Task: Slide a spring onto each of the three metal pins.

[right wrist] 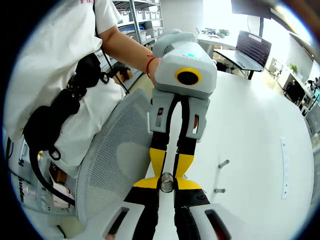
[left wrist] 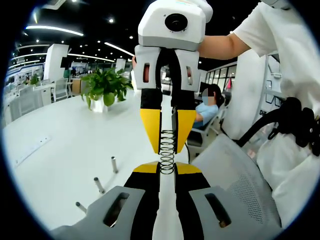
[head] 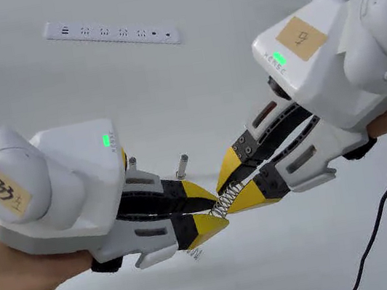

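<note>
spring [left wrist: 166, 150]: in air just beside pins [left wrist: 99, 185], on none, spanning both grippers' tips
progress: 0/3, all 3 pins bare, whole job left
L gripper [left wrist: 166, 168]: jaws narrow, nipping spring's near end
R gripper [right wrist: 166, 184]: jaws narrow, closed on other end, spring lying along its jaws; looks like mid hand-off

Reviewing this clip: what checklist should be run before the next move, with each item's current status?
1. Hold on the spring, one end each in left gripper and right gripper: ok.
2. All three pins standing and bare: ok.
3. The spring lined up over a pin: not ok, it is held apart from them.
4. The spring's coils undamaged: cannot tell.
5. The cable away from the pins: ok.
</note>
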Available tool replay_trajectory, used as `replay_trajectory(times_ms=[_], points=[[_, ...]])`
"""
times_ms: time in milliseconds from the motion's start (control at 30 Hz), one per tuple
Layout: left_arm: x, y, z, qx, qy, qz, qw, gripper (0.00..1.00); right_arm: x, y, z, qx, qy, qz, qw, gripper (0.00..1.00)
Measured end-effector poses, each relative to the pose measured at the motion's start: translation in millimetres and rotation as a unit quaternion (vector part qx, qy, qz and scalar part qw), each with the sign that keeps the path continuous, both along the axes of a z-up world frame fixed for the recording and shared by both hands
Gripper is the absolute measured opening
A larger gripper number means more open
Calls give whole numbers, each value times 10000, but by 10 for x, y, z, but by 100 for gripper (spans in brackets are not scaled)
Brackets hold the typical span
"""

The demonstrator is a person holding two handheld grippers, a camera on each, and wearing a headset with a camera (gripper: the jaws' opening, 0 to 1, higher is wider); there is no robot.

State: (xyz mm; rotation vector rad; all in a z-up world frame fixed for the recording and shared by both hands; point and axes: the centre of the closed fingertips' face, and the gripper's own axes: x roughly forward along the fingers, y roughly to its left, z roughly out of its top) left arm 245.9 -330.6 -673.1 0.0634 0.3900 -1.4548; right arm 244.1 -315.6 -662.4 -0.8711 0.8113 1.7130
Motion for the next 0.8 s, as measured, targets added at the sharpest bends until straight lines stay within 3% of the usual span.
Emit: replay_trajectory(times_ms=[167,367,800], points=[[5,34,-20,-4,24,40,10000,8,10,19,7,20,1,-18,10000,6],[24,137,-89,49,-61,189,9998,18,76,41,56,71,-47,-102,9999,6],[180,580,-276,141,-307,950,9949,62,340,210,151,85,-405,-412,9983,6]])
